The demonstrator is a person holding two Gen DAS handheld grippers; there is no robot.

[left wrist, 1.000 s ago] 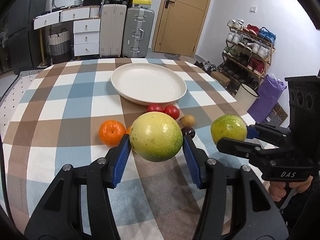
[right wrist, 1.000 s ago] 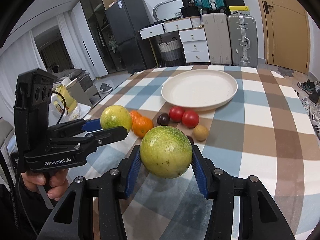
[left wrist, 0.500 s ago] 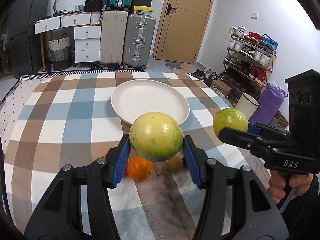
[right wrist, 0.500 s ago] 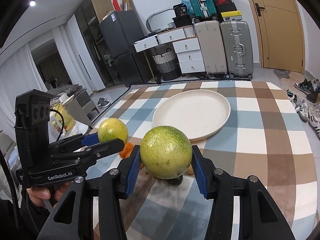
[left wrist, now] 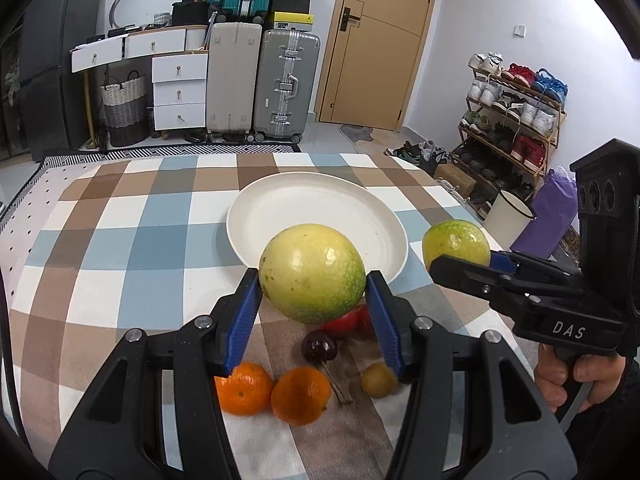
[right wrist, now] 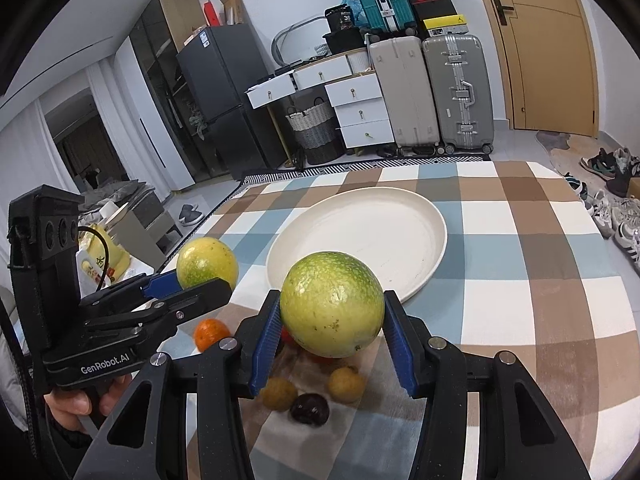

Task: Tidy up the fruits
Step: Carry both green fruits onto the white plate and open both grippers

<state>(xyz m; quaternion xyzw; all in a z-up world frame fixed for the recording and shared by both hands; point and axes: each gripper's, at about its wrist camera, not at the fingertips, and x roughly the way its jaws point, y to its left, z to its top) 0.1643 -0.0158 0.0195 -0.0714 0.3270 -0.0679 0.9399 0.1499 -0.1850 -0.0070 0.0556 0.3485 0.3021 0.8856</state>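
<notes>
My left gripper (left wrist: pixel 312 300) is shut on a yellow-green round fruit (left wrist: pixel 311 278), held above the table just short of the white plate (left wrist: pixel 280 208). My right gripper (right wrist: pixel 330 320) is shut on a second yellow-green fruit (right wrist: pixel 331 304), also near the plate's (right wrist: pixel 416 216) front rim. Each gripper shows in the other's view: the right one (left wrist: pixel 460 258) with its fruit (left wrist: pixel 454 240), the left one (right wrist: pixel 192 280) with its fruit (right wrist: pixel 206 262). Below lie two oranges (left wrist: pixel 240 390) (left wrist: pixel 300 394), a dark cherry (left wrist: pixel 319 346), red tomatoes (left wrist: pixel 344 322) and small yellow fruits (right wrist: pixel 346 384).
The table has a checked cloth (left wrist: pixel 120 240). Beyond its far edge stand suitcases (left wrist: pixel 284 84) and white drawers (left wrist: pixel 180 92). A shoe rack (left wrist: pixel 516 108) and a white bin (left wrist: pixel 508 220) stand right of the table. The plate holds nothing.
Both grippers have risen and moved forward toward the plate with their fruits. The small fruits on the cloth now lie below and behind the fingers.
</notes>
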